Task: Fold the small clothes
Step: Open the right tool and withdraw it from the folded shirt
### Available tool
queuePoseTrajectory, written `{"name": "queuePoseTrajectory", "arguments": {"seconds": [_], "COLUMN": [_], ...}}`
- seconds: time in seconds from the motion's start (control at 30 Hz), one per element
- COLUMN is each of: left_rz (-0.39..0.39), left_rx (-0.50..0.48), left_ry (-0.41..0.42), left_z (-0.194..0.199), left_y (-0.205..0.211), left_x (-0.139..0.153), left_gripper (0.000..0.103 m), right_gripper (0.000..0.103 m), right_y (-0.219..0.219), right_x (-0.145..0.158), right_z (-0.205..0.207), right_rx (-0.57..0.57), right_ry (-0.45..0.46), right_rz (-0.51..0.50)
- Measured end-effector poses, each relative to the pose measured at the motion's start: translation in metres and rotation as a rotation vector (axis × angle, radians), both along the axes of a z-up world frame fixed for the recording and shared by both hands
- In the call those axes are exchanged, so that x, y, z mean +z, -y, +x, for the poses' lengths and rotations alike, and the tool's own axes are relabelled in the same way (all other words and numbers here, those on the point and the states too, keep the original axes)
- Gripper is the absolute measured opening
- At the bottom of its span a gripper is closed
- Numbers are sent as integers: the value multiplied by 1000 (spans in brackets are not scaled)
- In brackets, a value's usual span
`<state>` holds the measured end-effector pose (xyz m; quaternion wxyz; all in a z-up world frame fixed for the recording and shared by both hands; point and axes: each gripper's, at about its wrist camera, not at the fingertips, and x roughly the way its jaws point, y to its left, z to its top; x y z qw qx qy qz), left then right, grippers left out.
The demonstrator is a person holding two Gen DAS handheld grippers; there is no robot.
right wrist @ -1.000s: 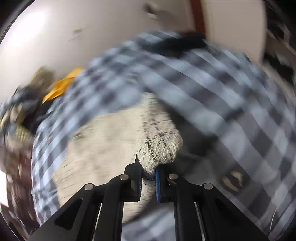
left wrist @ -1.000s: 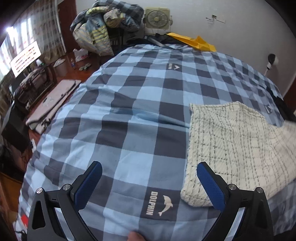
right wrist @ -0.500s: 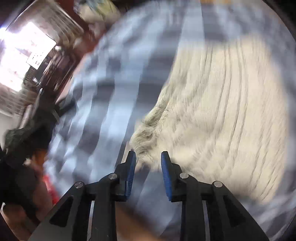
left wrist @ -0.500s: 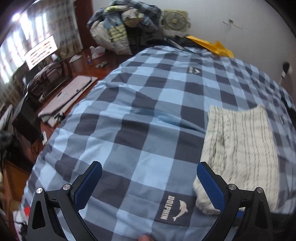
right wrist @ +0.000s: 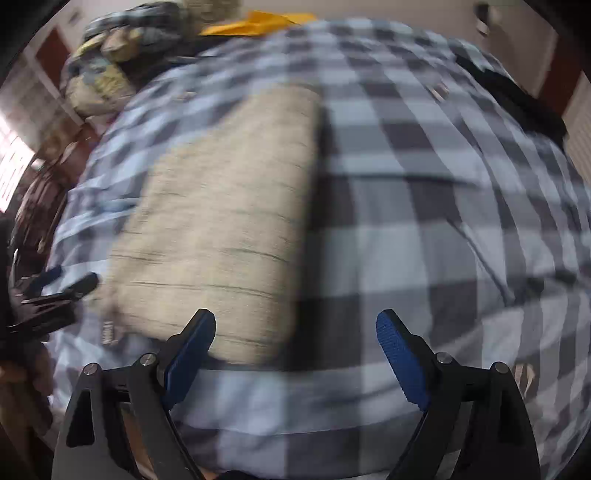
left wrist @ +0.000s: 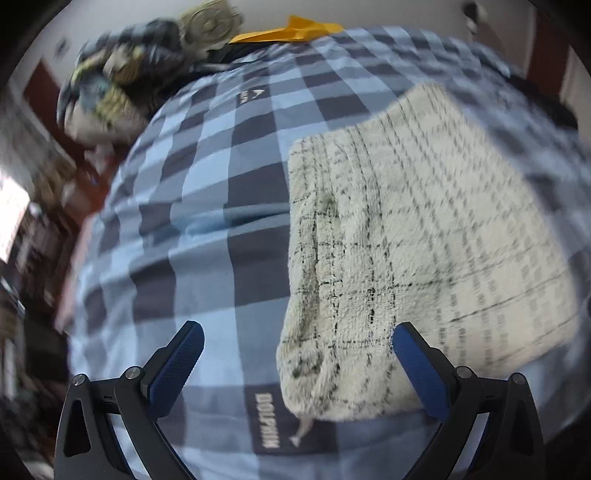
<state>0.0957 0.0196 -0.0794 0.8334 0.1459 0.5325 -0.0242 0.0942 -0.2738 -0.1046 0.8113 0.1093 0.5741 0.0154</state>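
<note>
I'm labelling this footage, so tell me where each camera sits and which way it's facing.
Left wrist: on the left claw, angled down at the bed with the cream garment to its right; only its own open blue-padded fingers show.
Right wrist: on the right claw, angled down at the same bed; garment to its left, jaws opening with nothing between them, left claw at the left edge.
Shared: bed, garment, yellow item and clothes pile beyond.

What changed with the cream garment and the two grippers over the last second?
The right gripper let go of the cream garment; its fingers are opening, empty. The garment now lies folded on the checked bedspread. The left gripper moved closer to it, open and empty throughout.
</note>
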Motion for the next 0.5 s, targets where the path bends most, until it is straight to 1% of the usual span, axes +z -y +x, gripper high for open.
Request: {"name": "queuePoseTrajectory", "arguments": {"seconds": [0.03, 0.1, 0.13, 0.2, 0.23, 0.3, 0.33, 0.37, 0.4, 0.43, 0.47, 0.5], "left_rz": [22, 58, 65, 85, 135, 233, 242, 217, 196, 169, 158, 151], "left_rx": [-7, -6, 0, 18, 43, 78, 93, 115, 130, 152, 164, 171], "left_ry": [-5, -11, -6, 13, 19, -3, -30, -53, -61, -64, -59, -43], "left_z": [1, 2, 3, 3, 4, 8, 10, 12, 12, 13, 12, 11], "left_y": [1, 2, 0, -4, -6, -11, -16, -21, -25, -30, -31, -32], "left_x": [-5, -14, -17, -19, -22, -34, -39, -40, -39, -35, -33, -28], "left_gripper": [103, 103, 103, 103, 103, 103, 103, 103, 103, 103, 103, 103], "right_gripper": [87, 87, 87, 87, 87, 87, 87, 87, 87, 87, 87, 87], "right_y": [2, 2, 0, -13, -21, -44, -53, -58, -72, -81, -87, -91], "right_x": [-10, -24, -21, -13, -10, -15, -19, -22, -28, -35, -39, -43], "right_z": [0, 1, 1, 0, -3, -8, -10, -10, -8, -2, 3, 9], "right_rx": [-15, -22, -6, 44, 72, 168, 211, 238, 275, 284, 282, 273], "right_ry": [-23, -80, -84, -67, -59, -62, -72, -76, -82, -83, -74, -64], "right_rz": [33, 60, 63, 6, -23, -69, -84, -99, -151, -217, -258, -275]}}
